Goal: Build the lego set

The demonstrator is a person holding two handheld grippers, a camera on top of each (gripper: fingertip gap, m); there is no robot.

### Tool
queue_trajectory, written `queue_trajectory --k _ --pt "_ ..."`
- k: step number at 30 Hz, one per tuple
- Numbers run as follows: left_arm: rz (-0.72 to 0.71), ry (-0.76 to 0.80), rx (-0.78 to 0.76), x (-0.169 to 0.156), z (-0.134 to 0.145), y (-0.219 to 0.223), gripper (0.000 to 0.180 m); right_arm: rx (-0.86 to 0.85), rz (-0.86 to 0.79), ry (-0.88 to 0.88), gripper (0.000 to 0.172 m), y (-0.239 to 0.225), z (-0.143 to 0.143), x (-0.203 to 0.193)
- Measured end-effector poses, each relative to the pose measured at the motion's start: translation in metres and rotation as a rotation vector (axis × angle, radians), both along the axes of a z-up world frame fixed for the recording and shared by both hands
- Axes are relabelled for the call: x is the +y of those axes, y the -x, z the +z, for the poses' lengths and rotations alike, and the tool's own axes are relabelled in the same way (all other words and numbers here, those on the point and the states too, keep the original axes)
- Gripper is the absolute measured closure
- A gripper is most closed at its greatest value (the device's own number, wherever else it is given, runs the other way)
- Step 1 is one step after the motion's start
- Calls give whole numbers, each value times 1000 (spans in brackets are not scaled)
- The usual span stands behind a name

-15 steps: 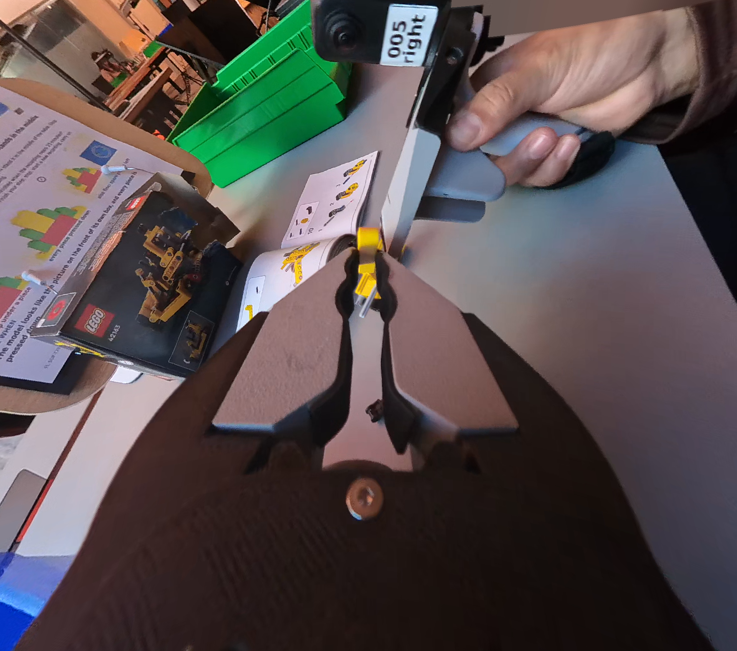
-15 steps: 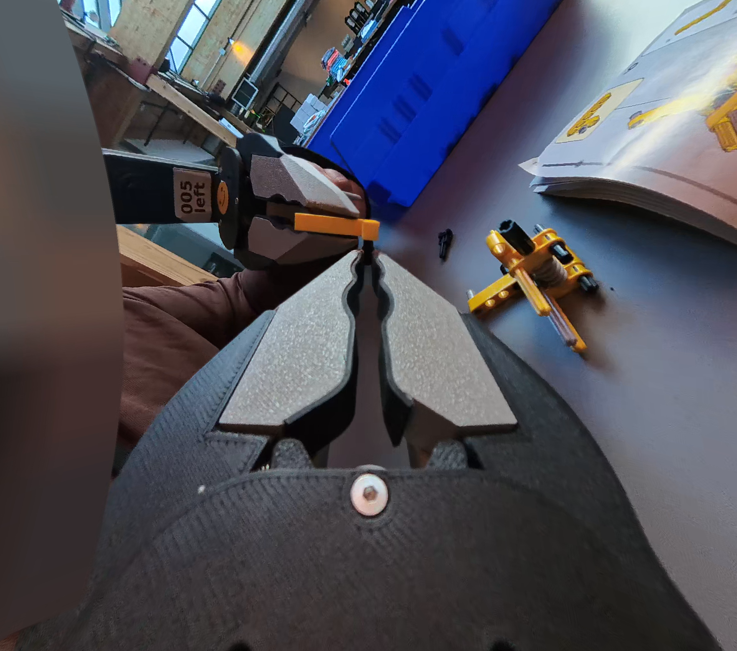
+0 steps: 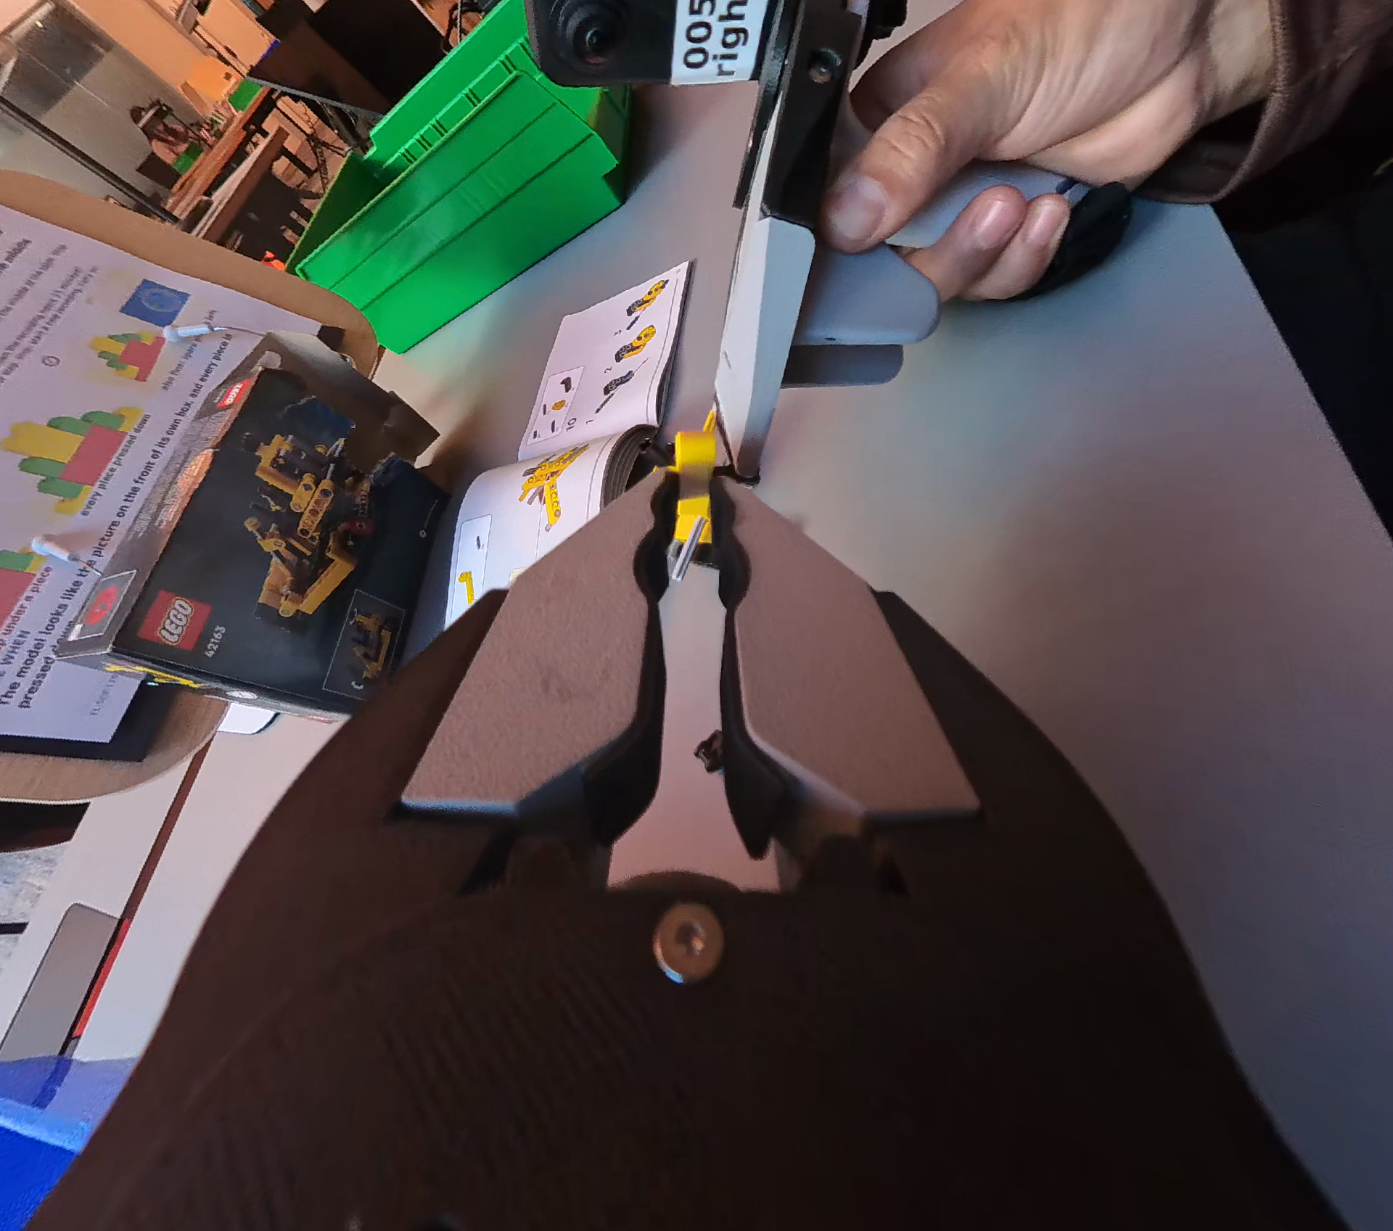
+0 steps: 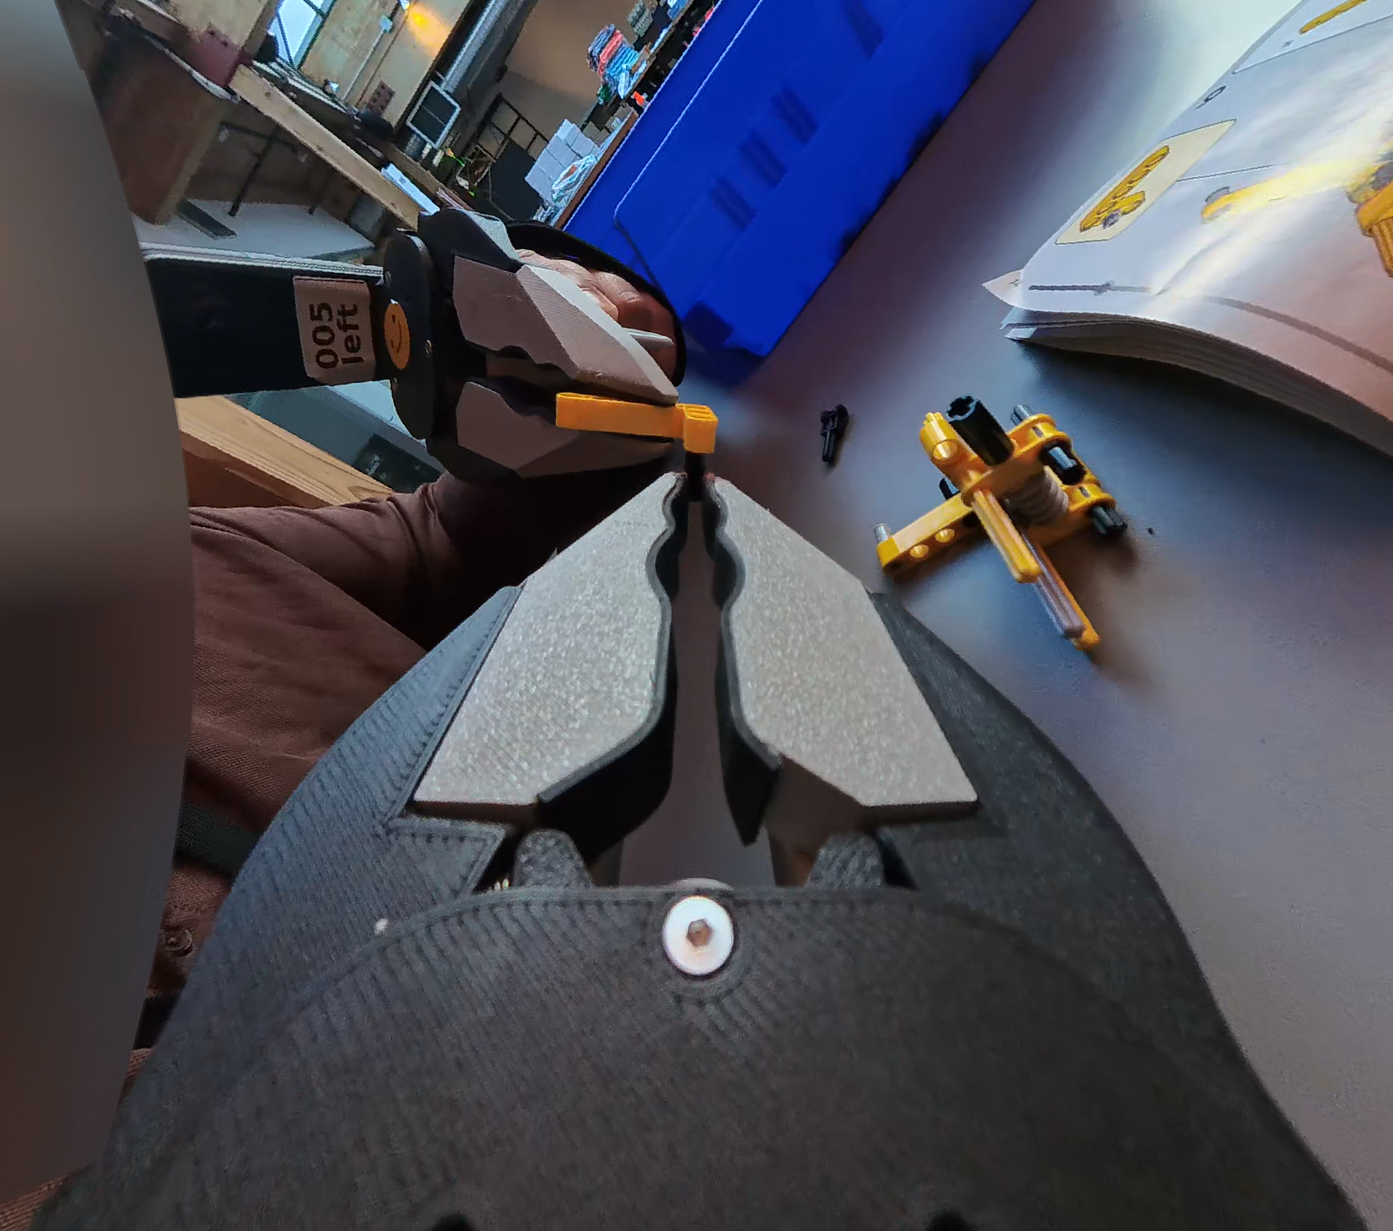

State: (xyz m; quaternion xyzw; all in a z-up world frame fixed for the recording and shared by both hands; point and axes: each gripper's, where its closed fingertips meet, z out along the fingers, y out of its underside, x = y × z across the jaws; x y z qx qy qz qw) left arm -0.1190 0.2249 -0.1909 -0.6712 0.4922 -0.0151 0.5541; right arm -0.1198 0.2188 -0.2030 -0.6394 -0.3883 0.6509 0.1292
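My left gripper [image 3: 690, 509] is shut on a yellow L-shaped toy beam [image 3: 693, 460], whose bent end sticks out past the tips. A short grey rod [image 3: 682, 554] lies beside the beam between the fingers. In the right wrist view the left gripper [image 4: 667, 418] holds the beam [image 4: 633, 417] level above the table. My right gripper [image 4: 695, 485] is shut on a small black pin [image 4: 695, 462] at its very tips. The pin's free end meets the beam's bent end. The right gripper [image 3: 742, 475], held by a hand [image 3: 1055, 87], also shows in the left wrist view.
A yellow toy assembly [image 4: 1002, 501] and a loose black pin [image 4: 833, 430] lie on the grey table [image 4: 1206, 743]. An open instruction booklet [image 4: 1244, 260] lies beyond them. A blue bin [image 4: 867, 87], a green bin [image 3: 482, 192] and a black toy box [image 3: 264, 539] stand around. My left and right fingertips are right by each other.
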Motion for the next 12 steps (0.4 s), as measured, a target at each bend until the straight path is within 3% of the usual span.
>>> queue_trajectory --k 7,12 --pt "13 7 45 1 -9 -1 174 -54 6 -66 172 -2 -7 3" --pt "69 37 45 7 -18 -1 175 -188 56 -240 172 -8 -25 -2"
